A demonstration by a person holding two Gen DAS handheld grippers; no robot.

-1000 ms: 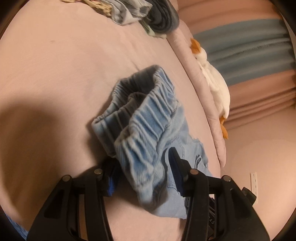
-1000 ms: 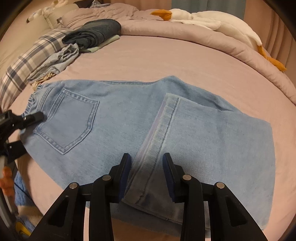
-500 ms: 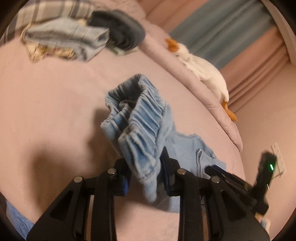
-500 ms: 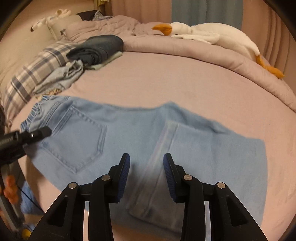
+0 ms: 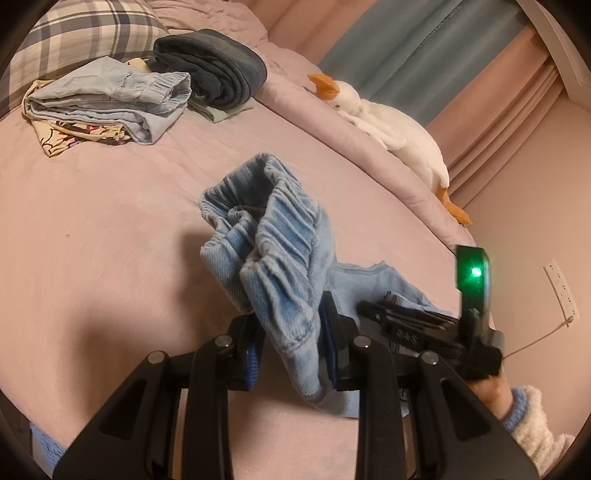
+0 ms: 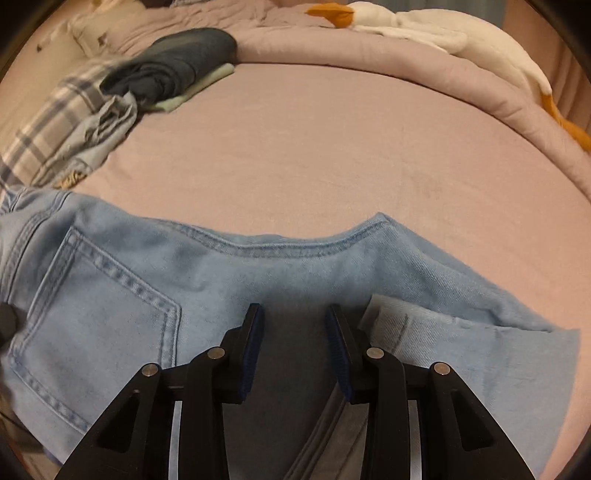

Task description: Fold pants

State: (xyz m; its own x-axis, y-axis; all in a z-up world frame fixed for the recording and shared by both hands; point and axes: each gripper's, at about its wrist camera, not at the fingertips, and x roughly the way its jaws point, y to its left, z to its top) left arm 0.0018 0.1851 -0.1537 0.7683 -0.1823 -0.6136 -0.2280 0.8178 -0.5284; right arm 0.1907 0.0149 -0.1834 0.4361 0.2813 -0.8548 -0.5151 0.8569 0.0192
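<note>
Light blue denim pants [image 6: 207, 280] lie on the pink bed, back pocket [image 6: 99, 317] at the left, a folded leg [image 6: 461, 354] at the right. My left gripper [image 5: 291, 347] is shut on the pants' elastic waistband [image 5: 273, 243] and holds it bunched above the bed. My right gripper [image 6: 293, 350] is open, low over the middle of the pants with nothing between its fingers. It also shows in the left wrist view [image 5: 417, 325], with a green light on it.
A stack of folded clothes [image 5: 110, 99] and dark folded pants [image 5: 214, 70] lie at the far left near a plaid pillow [image 5: 85, 33]. A white goose plush [image 5: 384, 125] rests on the rolled duvet along the far edge. Bare pink sheet [image 6: 314, 147] lies beyond the pants.
My left gripper closed on the waistband and lifted it. My right gripper let the folded leg edge go, moved forward over the pants and came low over the cloth.
</note>
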